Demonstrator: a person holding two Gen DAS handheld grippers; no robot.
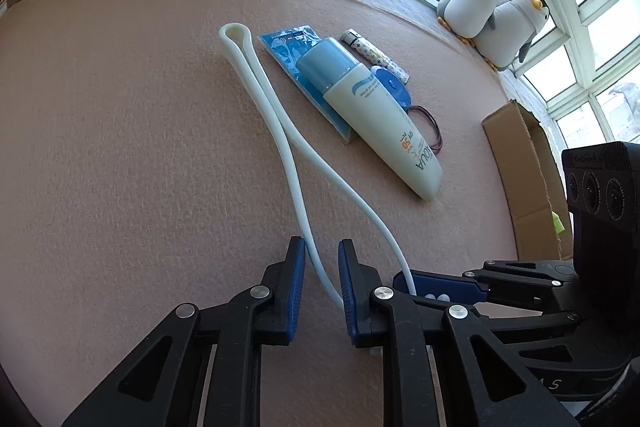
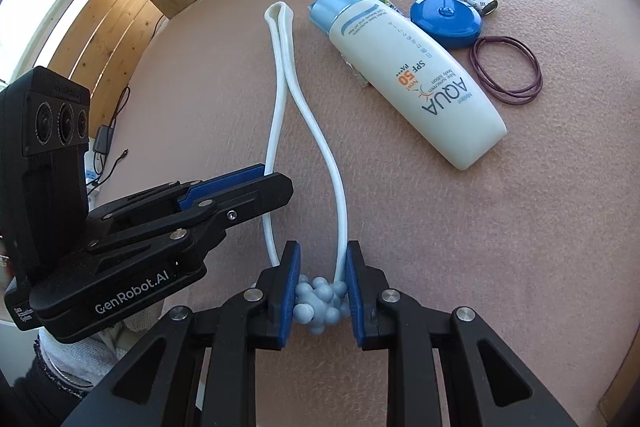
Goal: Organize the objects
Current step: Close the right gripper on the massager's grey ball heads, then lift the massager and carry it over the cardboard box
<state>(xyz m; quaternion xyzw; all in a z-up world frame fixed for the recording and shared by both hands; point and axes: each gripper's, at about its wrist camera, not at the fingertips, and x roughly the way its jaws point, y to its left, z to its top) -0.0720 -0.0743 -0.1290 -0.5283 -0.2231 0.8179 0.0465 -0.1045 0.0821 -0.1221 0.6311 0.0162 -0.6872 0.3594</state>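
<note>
Right gripper (image 2: 322, 301) clamped on knobbed massager (image 2: 320, 301), left gripper (image 1: 322, 285) parted; pink felt tabletop (image 2: 440, 227).

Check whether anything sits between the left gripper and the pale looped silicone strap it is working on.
Nothing does. The left gripper already straddles one strand of the pale looped silicone strap, with bare pink mat around it. The right gripper clamps the strap's knobby beaded end.
</note>
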